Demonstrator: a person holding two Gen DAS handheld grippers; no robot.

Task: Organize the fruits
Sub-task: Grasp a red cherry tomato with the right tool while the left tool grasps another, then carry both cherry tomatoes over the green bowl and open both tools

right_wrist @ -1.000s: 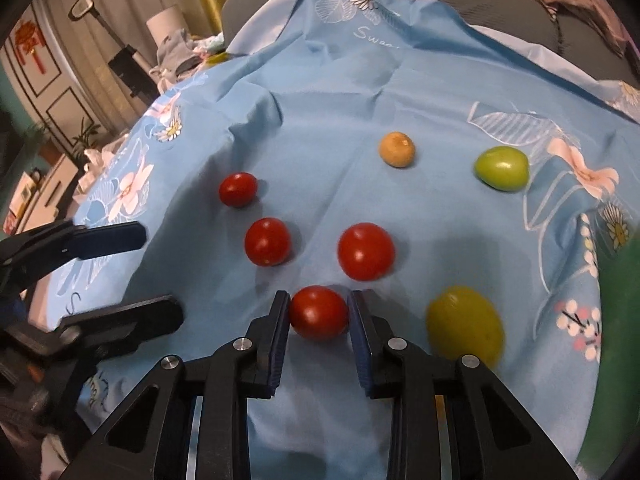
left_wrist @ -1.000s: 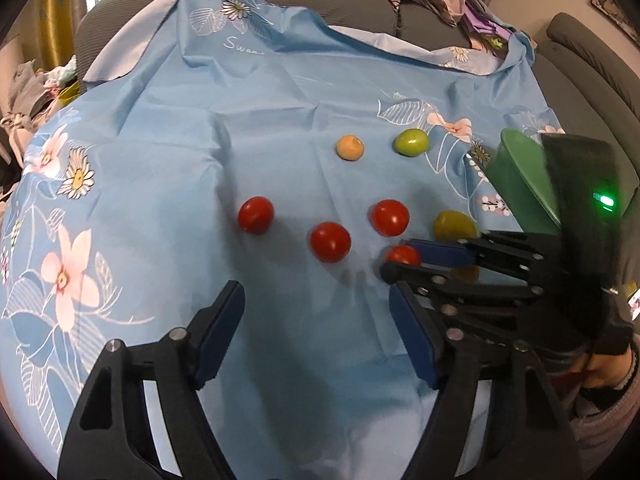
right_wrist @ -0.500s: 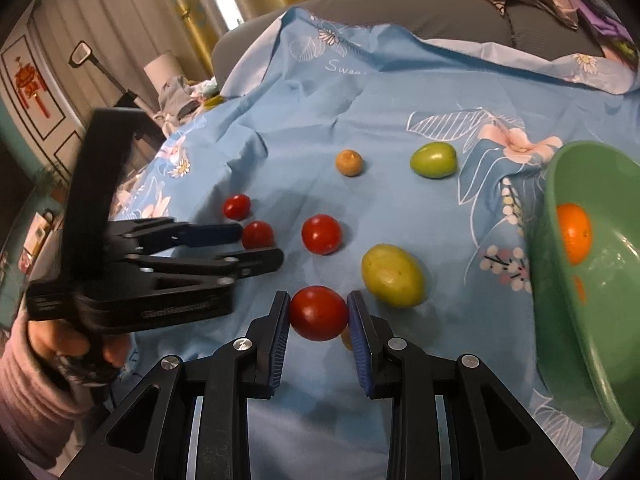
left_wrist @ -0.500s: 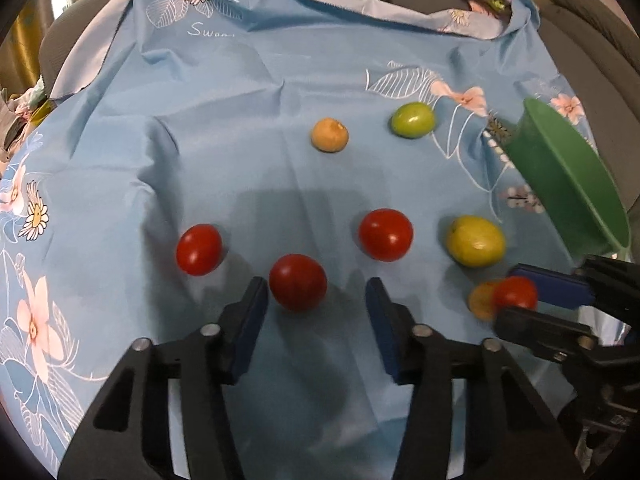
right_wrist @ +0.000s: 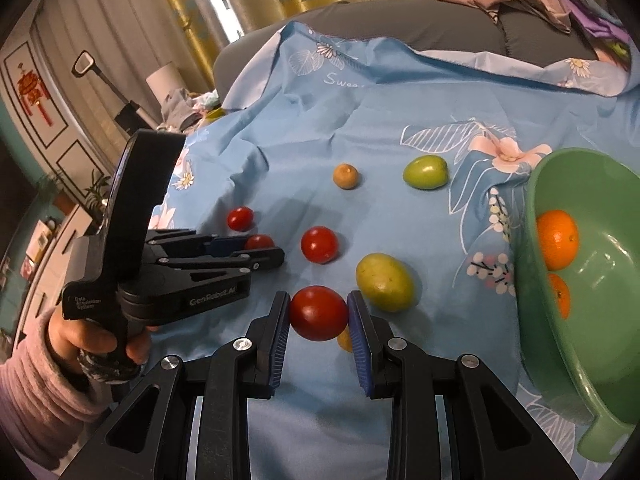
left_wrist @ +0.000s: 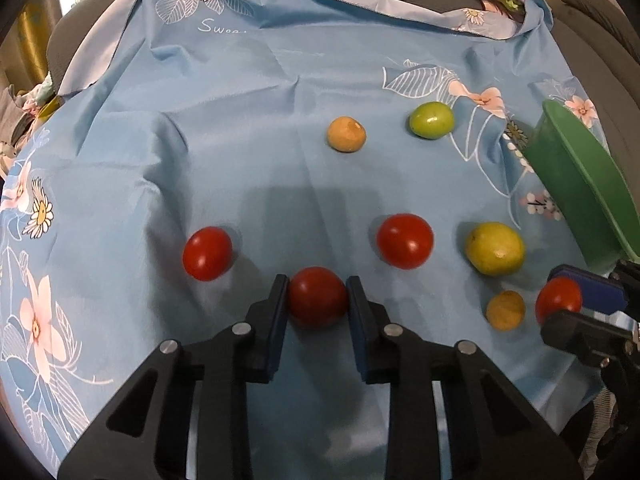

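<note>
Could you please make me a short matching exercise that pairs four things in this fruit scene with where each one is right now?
Things:
1. left gripper
2. orange
3. green fruit
4. right gripper

Places or states:
A. inside the green bowl
B. shut on a red tomato near the middle of the blue cloth
C. shut on another red tomato, close to the bowl
D. lying free on the cloth, at the far side of the fruit

Pairs: 1-B, 2-A, 3-D, 4-C
</note>
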